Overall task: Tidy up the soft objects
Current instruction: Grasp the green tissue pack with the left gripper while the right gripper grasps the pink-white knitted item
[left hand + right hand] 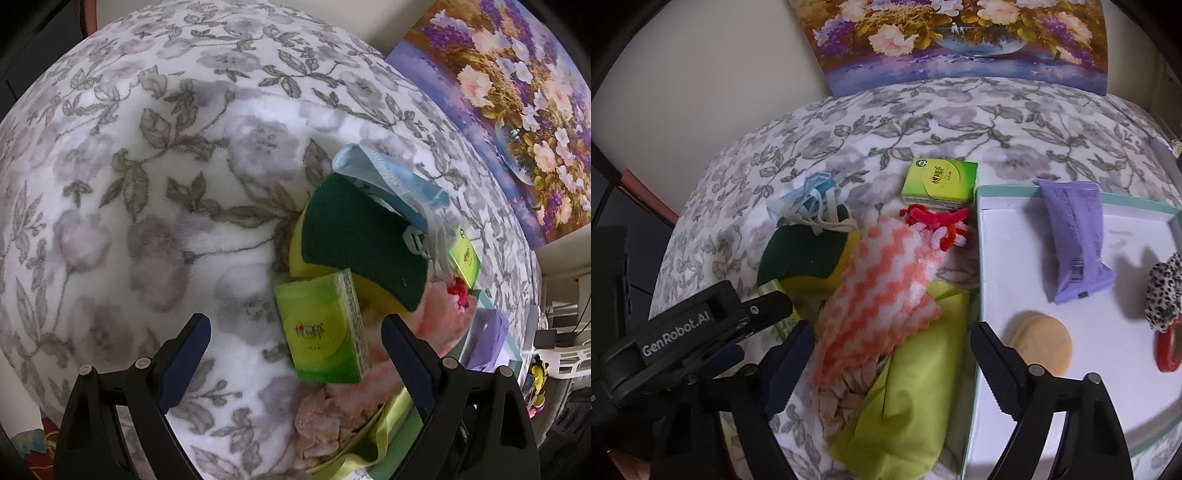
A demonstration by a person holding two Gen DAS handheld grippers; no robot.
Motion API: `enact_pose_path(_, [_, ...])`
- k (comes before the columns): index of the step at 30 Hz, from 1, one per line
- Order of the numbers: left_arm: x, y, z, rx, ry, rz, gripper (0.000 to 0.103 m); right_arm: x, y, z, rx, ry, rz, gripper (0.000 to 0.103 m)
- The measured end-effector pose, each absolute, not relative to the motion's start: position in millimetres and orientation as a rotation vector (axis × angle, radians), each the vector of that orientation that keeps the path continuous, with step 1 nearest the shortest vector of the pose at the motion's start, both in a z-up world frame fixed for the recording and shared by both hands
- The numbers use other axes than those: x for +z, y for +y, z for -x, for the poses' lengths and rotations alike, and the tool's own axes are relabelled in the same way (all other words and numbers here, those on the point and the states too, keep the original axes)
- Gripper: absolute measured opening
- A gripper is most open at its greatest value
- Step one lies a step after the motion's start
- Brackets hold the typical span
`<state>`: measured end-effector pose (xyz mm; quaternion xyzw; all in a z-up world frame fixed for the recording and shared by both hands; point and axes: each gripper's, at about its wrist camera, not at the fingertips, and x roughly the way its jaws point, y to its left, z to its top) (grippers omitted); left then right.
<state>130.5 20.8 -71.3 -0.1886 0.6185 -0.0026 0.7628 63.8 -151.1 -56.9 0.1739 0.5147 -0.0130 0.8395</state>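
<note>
So the soft stuff is piled in the middle of a fuzzy floral blanket (923, 122), white with grey flowers. On top of the heap sits a pink-and-white zigzag cloth (882, 291), with a lime green cloth (916, 387) under it toward 6 o'clock and a crumpled pale pink fabric (846, 391) poking out at 7.

At about 10 o'clock from the zigzag cloth there's one green-and-yellow sponge (801, 254), and a blue face mask (809, 199) draped over its far edge. At 1 o'clock, a tangle of red and pink pipe cleaners (938, 225).

Tissue packs: I count two green ones, tissue pack one (940, 181) at 12 o'clock, and tissue pack two (323, 332) leaning against the sponge in the left wrist view.

At 3 o'clock is a white box (982, 295) with a teal rim. Inside: one purple packet (1075, 240), one tan round puff (1039, 341), one leopard scrunchie (1167, 291), one red tape roll (1167, 350).

A flower painting (960, 40) leans on a plain beige wall at the back.

The left gripper (295, 354) is spread wide, gripping nothing, tissue pack two sitting in the gap. The right gripper (892, 354) is released too, hanging over the cloths, pads not touching.
</note>
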Motion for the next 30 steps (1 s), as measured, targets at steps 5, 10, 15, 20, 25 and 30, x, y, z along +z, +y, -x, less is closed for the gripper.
enact_pose_path(5, [-84.2,18.9,-135.2,-0.003,1.381,0.424,0.093,-67.7,-151.5,-69.3,-0.010,1.099,-0.384,0.067])
enact_pose_path(10, [-91.5,18.1,-137.0,-0.010,1.399,0.434,0.083,-77.5,-152.3,-72.9,0.001,1.110,-0.401,0.047])
enact_pose_path(15, [-90.2,17.3,-136.1,-0.050,1.391,0.464,0.066,-78.7,-151.9,-73.3,0.021,1.101,-0.411,0.025])
enact_pose_path(20, [-90.3,11.5,-135.2,-0.088,1.390,0.474,0.052,-71.4,-149.2,-71.9,0.030,1.078,-0.388,0.015])
enact_pose_path(25, [-86.5,10.7,-137.0,-0.077,1.376,0.463,0.050,-68.1,-149.2,-71.4,0.035,1.066,-0.375,0.009])
enact_pose_path(30, [-77.8,18.5,-135.9,-0.068,1.353,0.465,0.050,-60.6,-150.5,-70.0,0.044,1.038,-0.375,0.006])
